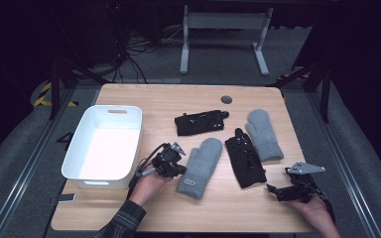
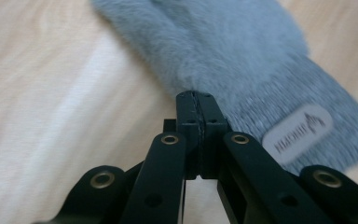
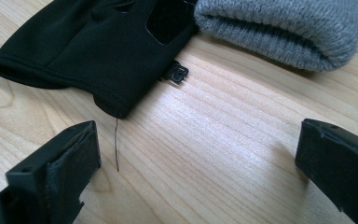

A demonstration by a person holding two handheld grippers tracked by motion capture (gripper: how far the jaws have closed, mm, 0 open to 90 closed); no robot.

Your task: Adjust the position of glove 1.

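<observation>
A grey mitten (image 1: 201,166) lies on the wooden table (image 1: 144,99), its cuff with a pale label (image 2: 298,133) toward the near edge. My left gripper (image 1: 181,168) sits at that mitten's left side. Its jaws are shut tip to tip (image 2: 198,109) at the mitten's edge, with nothing seen between them. A black glove (image 1: 245,158) lies beside a second grey mitten (image 1: 264,134). My right gripper (image 1: 274,192) rests low near the table's front right. It stands open (image 3: 196,154) over bare wood, just short of the black glove's cuff (image 3: 88,51) and the grey mitten's cuff (image 3: 284,28).
A white bin (image 1: 104,144) stands on the table's left side, close to my left hand. Another black glove (image 1: 201,122) lies mid-table behind the mittens. A small round grey disc (image 1: 226,99) sits near the far edge. Bare wood stretches along the front.
</observation>
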